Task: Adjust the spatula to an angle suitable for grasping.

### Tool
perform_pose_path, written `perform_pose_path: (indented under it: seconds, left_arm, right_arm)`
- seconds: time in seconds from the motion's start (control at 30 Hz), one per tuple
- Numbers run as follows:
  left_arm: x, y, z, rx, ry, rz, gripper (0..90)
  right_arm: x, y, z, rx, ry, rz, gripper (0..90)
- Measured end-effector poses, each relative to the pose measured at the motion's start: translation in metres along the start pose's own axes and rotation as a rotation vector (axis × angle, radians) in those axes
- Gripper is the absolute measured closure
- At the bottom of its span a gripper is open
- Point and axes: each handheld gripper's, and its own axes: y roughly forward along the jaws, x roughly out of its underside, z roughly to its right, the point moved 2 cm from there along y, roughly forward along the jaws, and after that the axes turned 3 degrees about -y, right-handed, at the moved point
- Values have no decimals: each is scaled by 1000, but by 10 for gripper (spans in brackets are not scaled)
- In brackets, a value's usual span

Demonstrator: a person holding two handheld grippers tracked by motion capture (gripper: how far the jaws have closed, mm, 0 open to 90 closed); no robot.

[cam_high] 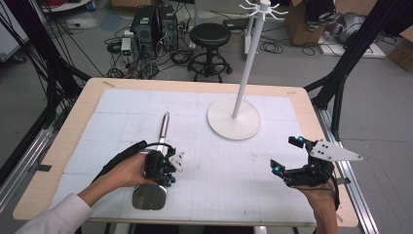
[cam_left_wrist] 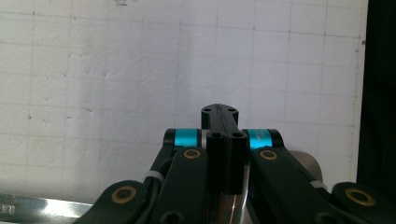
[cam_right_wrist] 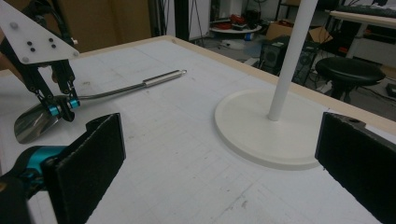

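Observation:
A long steel spatula (cam_high: 164,127) lies on the white gridded mat (cam_high: 122,112), blade (cam_high: 148,197) toward the table's front edge. My left gripper (cam_high: 168,181) points down over the neck between handle and blade, its jaws shut on the spatula (cam_right_wrist: 32,122). In the left gripper view the two pads (cam_left_wrist: 219,114) press together, with steel showing under them. From the right gripper view, the left gripper (cam_right_wrist: 60,111) pinches the spatula just above the blade. My right gripper (cam_high: 285,155) hovers at the right, open and holding nothing (cam_right_wrist: 224,158).
A white hanger stand with a round base (cam_high: 234,119) (cam_right_wrist: 266,135) and a tall pole rises behind the mat's middle. The wooden table edge (cam_high: 321,136) runs close by my right gripper. Beyond the table stand a black stool (cam_high: 210,36) and computer towers (cam_high: 156,22).

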Motion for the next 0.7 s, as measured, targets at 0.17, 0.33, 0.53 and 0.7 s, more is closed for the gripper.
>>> perform_pose_path:
  seconds: [0.17,0.33,0.53,0.7]
  left_arm:
    - [2,1,0,4,-5,-19,897]
    - [4,5,2,18,-10,-20,897]
    - [5,5,4,23,-8,-14,897]
    - [4,5,5,16,4,-20,897]
  right_arm:
    - [0,1,0,-1,-3,0,6]
    - [0,1,0,-2,-3,-2,6]
    - [1,2,0,-3,1,-6,6]
    - [1,2,0,-5,-1,-7,6]
